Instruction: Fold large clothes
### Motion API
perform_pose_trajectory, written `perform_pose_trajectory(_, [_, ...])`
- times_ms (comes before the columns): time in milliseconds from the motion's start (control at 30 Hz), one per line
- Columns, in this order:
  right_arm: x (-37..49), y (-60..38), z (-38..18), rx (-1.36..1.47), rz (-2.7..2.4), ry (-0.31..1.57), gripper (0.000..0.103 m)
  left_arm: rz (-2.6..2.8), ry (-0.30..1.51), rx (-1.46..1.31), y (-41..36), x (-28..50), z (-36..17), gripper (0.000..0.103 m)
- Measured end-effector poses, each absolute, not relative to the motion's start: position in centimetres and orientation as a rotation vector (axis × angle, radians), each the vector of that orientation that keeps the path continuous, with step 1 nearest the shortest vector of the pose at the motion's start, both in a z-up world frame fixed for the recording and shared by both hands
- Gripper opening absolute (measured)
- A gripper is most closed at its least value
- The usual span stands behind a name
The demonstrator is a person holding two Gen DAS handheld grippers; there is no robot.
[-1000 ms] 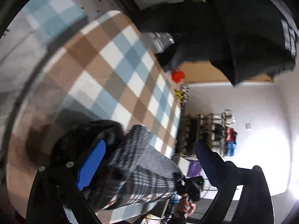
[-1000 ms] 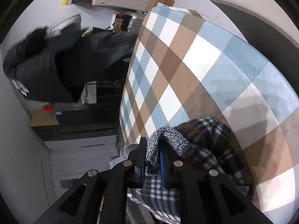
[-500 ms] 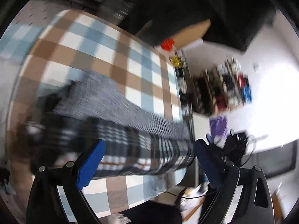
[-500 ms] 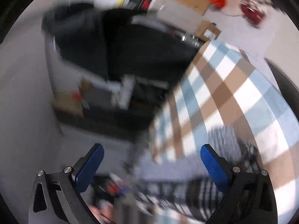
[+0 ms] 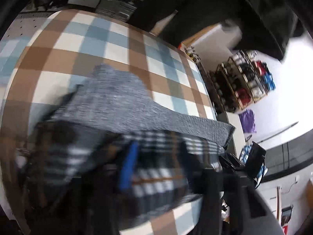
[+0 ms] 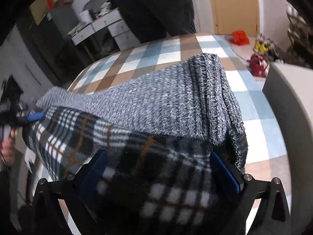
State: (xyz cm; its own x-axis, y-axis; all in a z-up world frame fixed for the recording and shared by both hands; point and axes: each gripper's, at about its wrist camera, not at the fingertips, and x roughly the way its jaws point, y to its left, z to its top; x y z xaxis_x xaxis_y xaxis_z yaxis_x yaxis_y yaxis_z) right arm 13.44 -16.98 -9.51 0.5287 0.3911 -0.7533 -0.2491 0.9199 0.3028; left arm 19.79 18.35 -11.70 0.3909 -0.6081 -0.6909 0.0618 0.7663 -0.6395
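A large garment (image 6: 156, 105), grey knit on one part and dark plaid fleece on another, lies in a folded bundle on a checked table (image 6: 172, 45). My right gripper (image 6: 162, 168) is open, its blue pads on either side of the plaid part. In the left wrist view the garment (image 5: 125, 105) is blurred. My left gripper (image 5: 156, 166) is smeared by motion; one blue pad (image 5: 127, 168) sits on the plaid. The left gripper also shows at the garment's far end in the right wrist view (image 6: 33, 116).
A person in black (image 6: 148, 5) stands behind the table. Red and yellow items (image 6: 240, 37) lie at its far right. A grey box (image 6: 289, 90) stands to the right. A shelf rack (image 5: 244, 80) stands beyond the table edge.
Both grippers let go of the garment a second ago and swung wide. Now they have come back down over the folded bundle, the right open around the plaid part.
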Motion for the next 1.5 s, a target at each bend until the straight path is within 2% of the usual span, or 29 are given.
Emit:
perform_pose_trajectory(33, [13.5,-16.8,-9.5,0.157,0.384,0.948,0.103,-0.444,1.101,-0.616,19.4,19.9,-12.3,0.002])
perform_pose_trajectory(67, [13.7,-16.8,-9.4,0.151,0.381,0.955,0.103,-0.437,1.104,-0.658,20.3,19.9,-13.0,0.000])
perform_pose_trajectory(133, [13.7,-16.6,-9.3,0.144,0.382,0.965,0.103,-0.489,1.089,-0.720,21.0,19.1,-13.4,0.000])
perform_pose_trajectory(233, [13.6,-16.4,-9.0,0.140,0.374,0.960,0.103,-0.474,1.064,-0.560,18.5,17.4,-10.7,0.001])
perform_pose_trajectory(300, [14.0,-16.1,-8.1,0.133,0.357,0.959,0.103,-0.474,1.037,-0.453,16.9,16.4,-8.2,0.008])
perform_pose_trajectory(333, [14.0,-15.8,-7.2,0.136,0.340,0.952,0.103,-0.477,1.021,-0.421,16.3,16.1,-7.1,0.026])
perform_pose_trajectory(367, [13.5,-15.8,-6.1,0.146,0.326,0.928,0.103,-0.472,0.994,-0.380,15.5,15.6,-5.6,0.058])
perform_pose_trajectory(433, [11.9,-15.7,-3.4,0.188,0.339,0.827,0.103,-0.463,0.915,-0.360,14.6,14.5,-3.3,0.091])
perform_pose_trajectory(500, [10.2,-14.9,-1.5,0.202,0.368,0.756,0.103,-0.480,0.850,-0.338,13.4,13.4,-1.5,0.091])
perform_pose_trajectory(633, [8.8,-11.6,-1.1,0.149,0.329,0.763,0.103,-0.497,0.910,-0.252,10.6,13.3,-2.9,0.091])
perform_pose_trajectory(733, [9.4,-9.8,-3.5,0.140,0.264,0.812,0.103,-0.367,0.986,-0.145,9.9,14.5,-7.1,0.091])
perform_pose_trajectory(800, [9.8,-9.3,-5.9,0.072,0.185,0.850,0.103,-0.343,0.988,-0.169,11.1,15.3,-9.7,0.091])
perform_pose_trajectory(900, [9.9,-8.4,-8.7,-0.112,0.170,0.840,0.103,-0.366,0.952,-0.175,11.8,15.5,-10.0,0.090])
perform_pose_trajectory(1033, [11.4,-9.8,-9.7,-0.031,0.209,0.919,0.103,-0.333,0.994,-0.080,10.6,16.3,-10.9,0.090])
perform_pose_trajectory(1133, [11.1,-9.0,-9.9,-0.080,0.198,0.920,0.103,-0.310,1.002,-0.087,10.3,15.8,-10.4,0.090])
perform_pose_trajectory(1300, [9.3,-9.4,-8.8,-0.049,0.211,0.813,0.103,-0.345,1.021,-0.126,10.7,14.9,-8.1,0.091])
perform_pose_trajectory(1500, [6.2,-12.5,-2.5,0.087,0.195,0.560,0.103,-0.297,0.916,-0.165,14.4,13.4,-3.4,0.091])
